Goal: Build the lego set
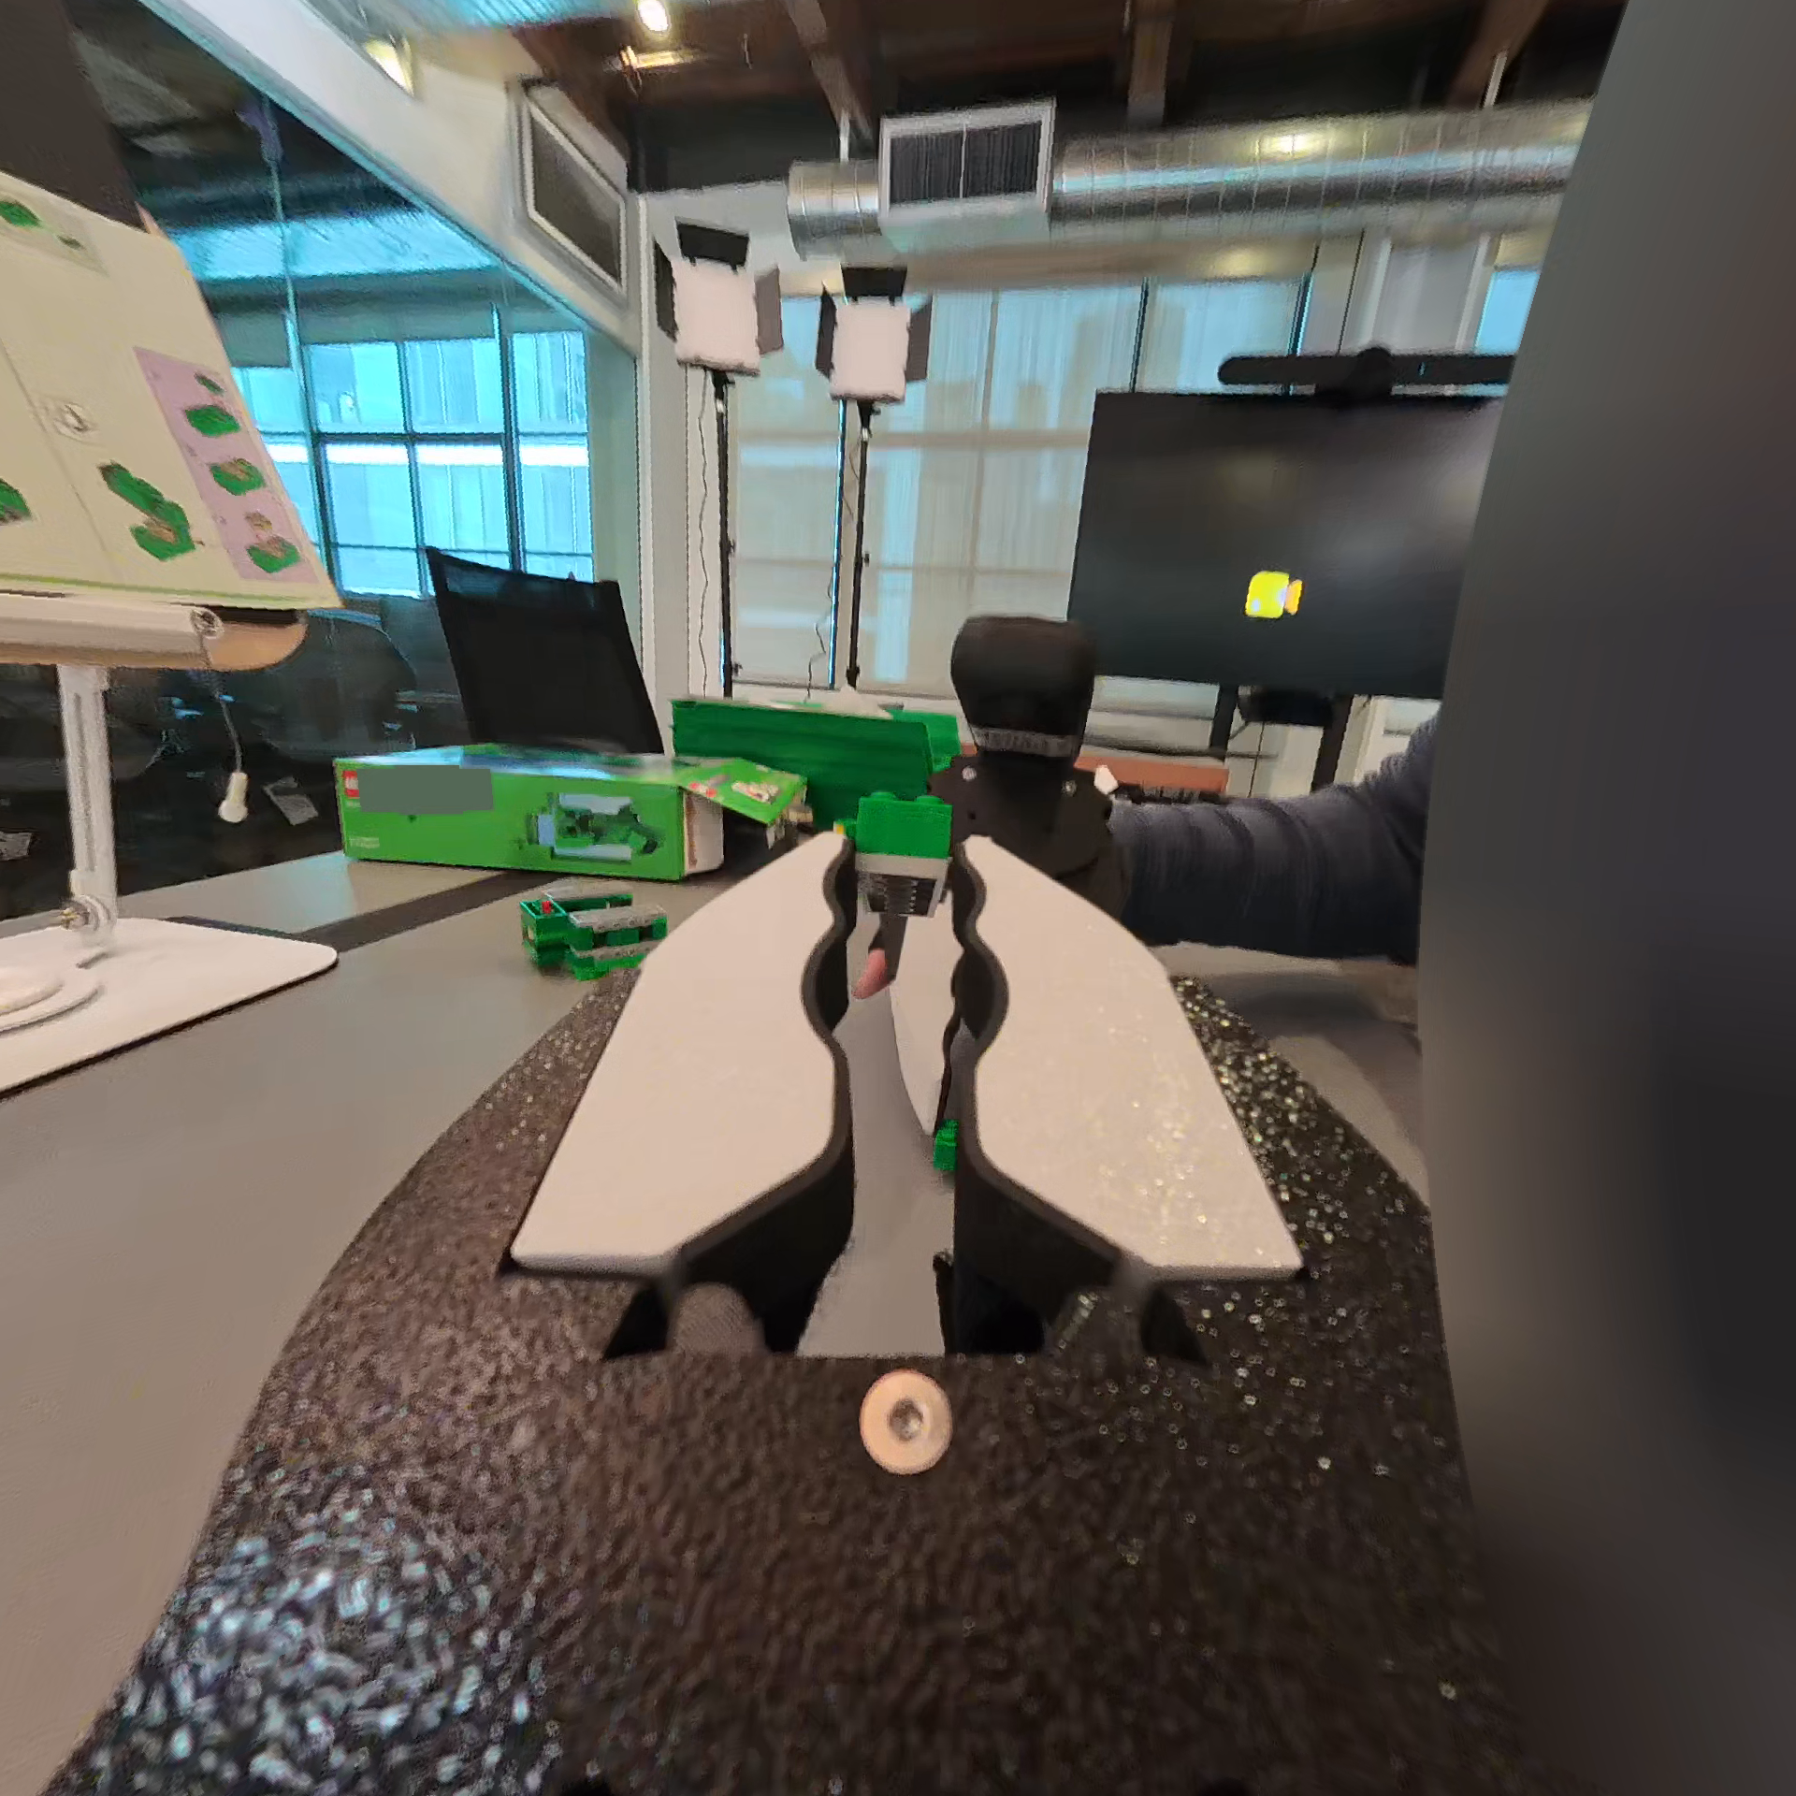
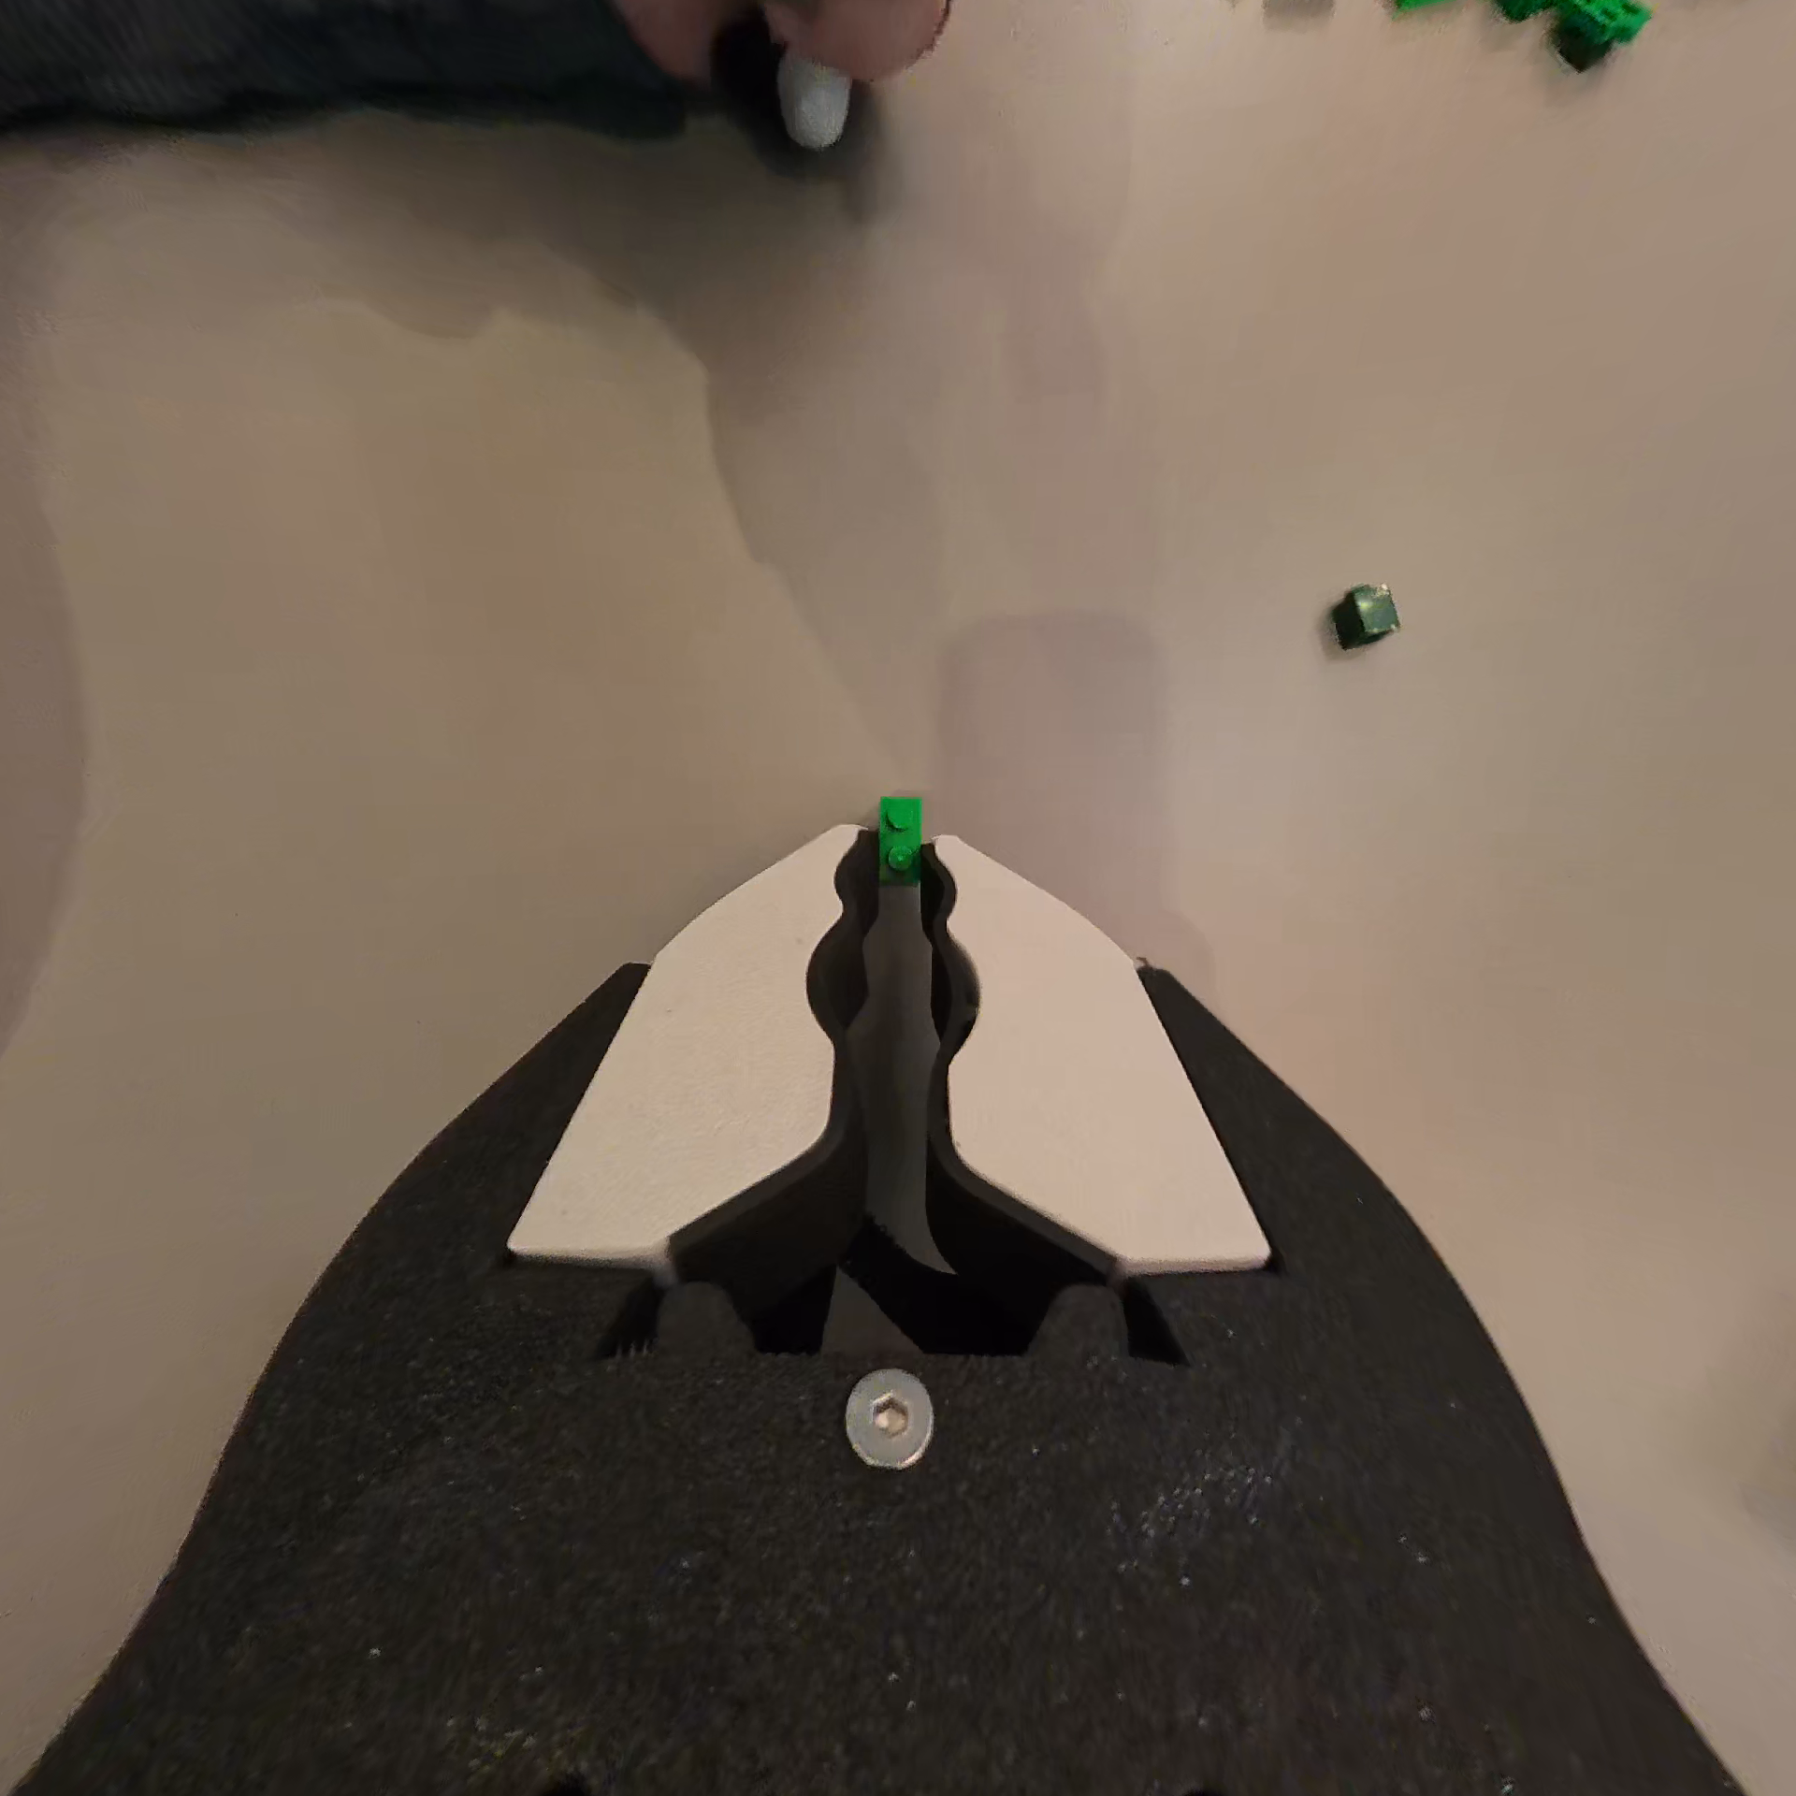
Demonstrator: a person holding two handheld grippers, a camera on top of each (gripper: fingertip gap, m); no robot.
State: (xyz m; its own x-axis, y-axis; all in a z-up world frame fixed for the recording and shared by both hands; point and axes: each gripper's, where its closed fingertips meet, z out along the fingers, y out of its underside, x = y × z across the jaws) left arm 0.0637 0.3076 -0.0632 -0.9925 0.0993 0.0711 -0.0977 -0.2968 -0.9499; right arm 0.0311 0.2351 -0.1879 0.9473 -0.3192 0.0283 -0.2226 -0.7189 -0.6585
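My left gripper (image 1: 899, 860) is shut on a small green and grey lego assembly (image 1: 899, 826) and holds it up above the grey table (image 1: 292, 1118). My right gripper (image 2: 899, 847) points down at the table and is shut on a small bright green two-stud plate (image 2: 899, 838). In the left wrist view one of its white fingers (image 1: 918, 1050) shows below and behind my left fingers, with the green plate (image 1: 945, 1147) at its tip. A larger green partial build (image 1: 593, 928) sits on the table to the left.
An open green lego box (image 1: 525, 811) lies at the back. An instruction booklet (image 1: 146, 437) rests on a white stand (image 1: 87, 777) at the left. A dark green cube (image 2: 1365, 615) and loose green bricks (image 2: 1574, 24) lie on the table. A sleeved arm (image 1: 1263, 865) reaches in from the right. The gap from one gripper's tips to the other's is roughly 15 cm. The dark green cube (image 2: 1365, 615) is about 11 cm from my right fingertips.
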